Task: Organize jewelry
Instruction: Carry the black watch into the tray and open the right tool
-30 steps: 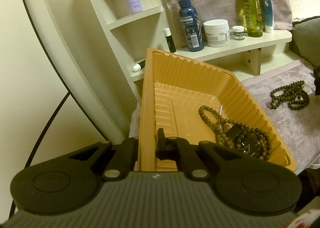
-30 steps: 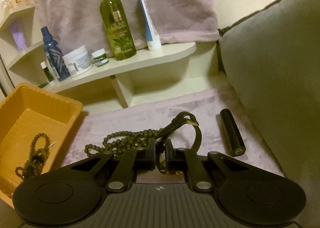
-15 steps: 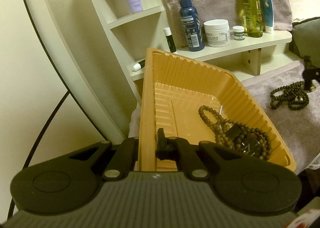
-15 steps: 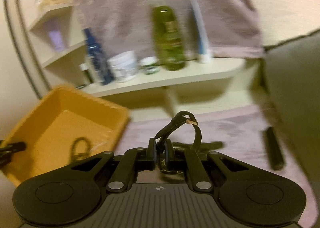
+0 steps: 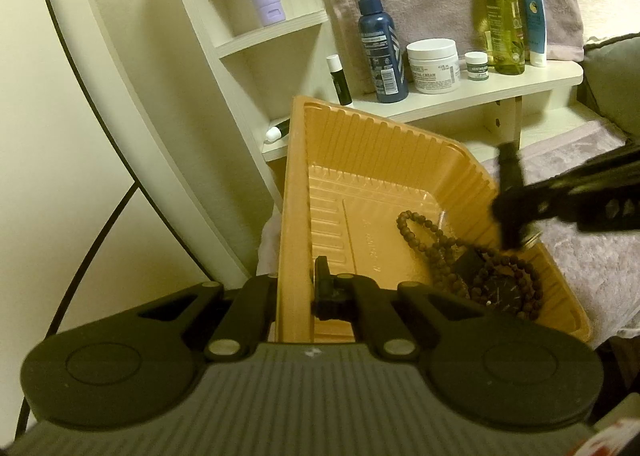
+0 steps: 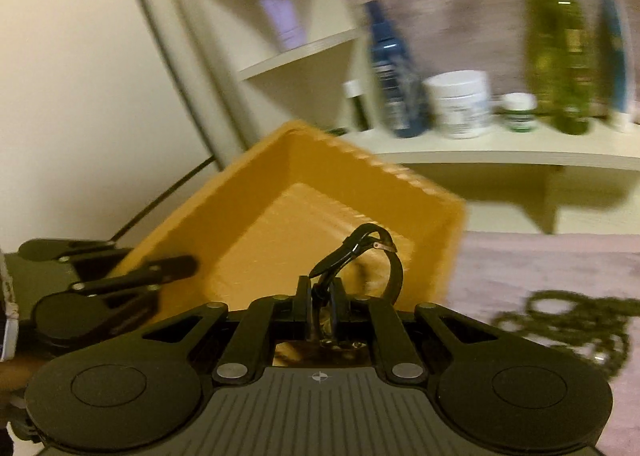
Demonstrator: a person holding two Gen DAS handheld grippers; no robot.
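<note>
My left gripper (image 5: 294, 292) is shut on the near left rim of the orange tray (image 5: 360, 159) and holds it tilted. In the tray lie a brown bead necklace (image 5: 436, 244) and a black watch (image 5: 500, 290). My right gripper (image 6: 320, 300) is shut on a black strap watch (image 6: 394, 256) and holds it over the tray's (image 6: 264, 207) right side. It shows in the left wrist view (image 5: 508, 211) above the tray's right rim. A second bead strand (image 6: 576, 320) lies on the mauve cloth (image 6: 540, 264), right of the tray.
A cream shelf (image 5: 472, 95) behind the tray carries a blue spray bottle (image 5: 380, 55), a white jar (image 5: 432, 63), a green bottle (image 5: 504, 23) and tubes. A grey cushion (image 5: 616, 67) sits at the right. A curved white frame (image 5: 120, 95) stands at the left.
My right gripper has swung left with the strap watch, from above the cloth to over the tray. My left gripper and the tray have stayed still.
</note>
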